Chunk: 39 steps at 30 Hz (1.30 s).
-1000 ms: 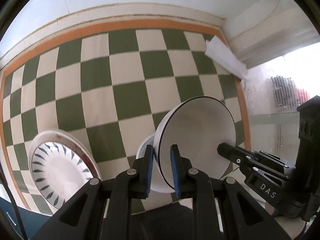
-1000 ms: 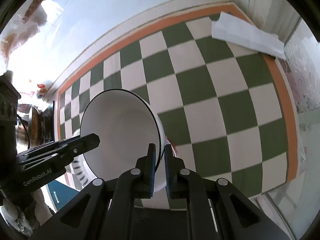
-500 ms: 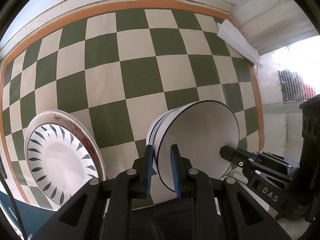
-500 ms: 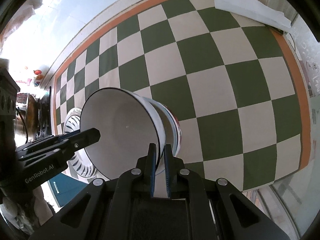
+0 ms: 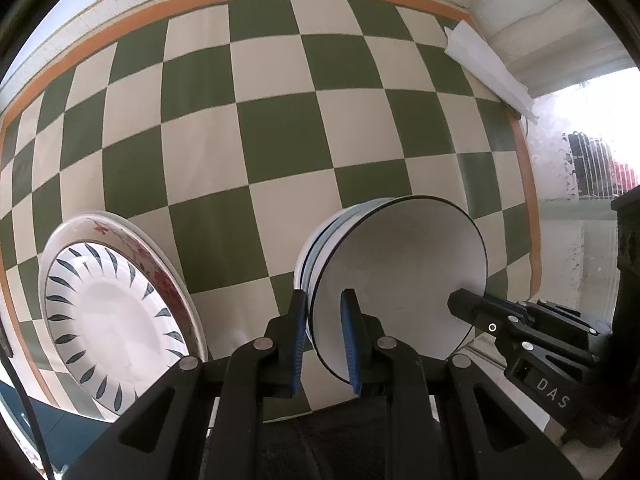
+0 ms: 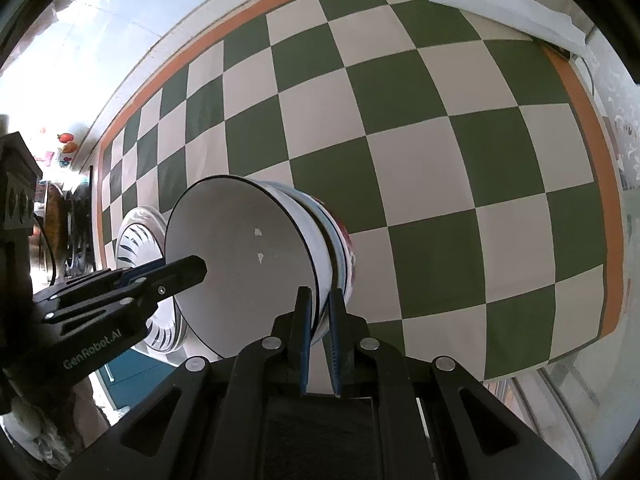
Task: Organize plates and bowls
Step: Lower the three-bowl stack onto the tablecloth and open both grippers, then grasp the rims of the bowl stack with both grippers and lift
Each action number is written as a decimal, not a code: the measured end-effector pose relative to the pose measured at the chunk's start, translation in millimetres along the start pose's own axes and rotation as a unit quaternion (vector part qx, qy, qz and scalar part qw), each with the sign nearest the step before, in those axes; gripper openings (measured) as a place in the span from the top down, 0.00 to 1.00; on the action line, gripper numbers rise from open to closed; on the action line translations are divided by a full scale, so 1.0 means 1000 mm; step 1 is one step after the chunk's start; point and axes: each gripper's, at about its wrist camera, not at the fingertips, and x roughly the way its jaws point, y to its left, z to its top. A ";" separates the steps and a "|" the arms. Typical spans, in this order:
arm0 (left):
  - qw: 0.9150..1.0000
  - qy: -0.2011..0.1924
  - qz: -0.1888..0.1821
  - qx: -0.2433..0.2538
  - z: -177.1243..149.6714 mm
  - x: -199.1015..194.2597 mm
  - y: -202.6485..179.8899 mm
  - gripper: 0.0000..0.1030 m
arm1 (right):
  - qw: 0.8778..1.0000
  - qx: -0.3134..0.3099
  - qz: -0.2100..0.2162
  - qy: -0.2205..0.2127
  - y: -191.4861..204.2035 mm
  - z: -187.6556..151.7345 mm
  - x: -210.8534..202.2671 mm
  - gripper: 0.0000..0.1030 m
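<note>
Right wrist: smooth round white bowl [image 6: 240, 256]

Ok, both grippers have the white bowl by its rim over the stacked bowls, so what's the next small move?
Probably ease it straight down until it seats, then let go. The left gripper and right gripper each pinch opposite sides of the white bowl, which sits nearly nested on the stacked bowls on the checkered tablecloth. Whether it is fully seated cannot be told.

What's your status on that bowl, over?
Left gripper and right gripper both shut on white bowl rim, opposite sides. Bowl sits in bowl stack. Plate stack alongside, apart. Nothing in the way.
</note>
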 end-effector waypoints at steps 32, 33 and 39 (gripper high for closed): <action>0.995 -0.088 0.016 0.049 -0.034 -0.096 -0.013 0.53 | 0.998 -0.030 -0.018 -0.061 0.035 -0.036 -0.079 0.58; 0.994 -0.091 0.016 0.052 -0.036 -0.101 -0.014 0.44 | 0.997 -0.035 -0.019 -0.069 0.039 -0.040 -0.087 0.53; 0.989 -0.132 0.020 0.056 -0.053 -0.136 -0.017 0.15 | 0.993 -0.049 -0.018 -0.102 0.051 -0.063 -0.124 0.28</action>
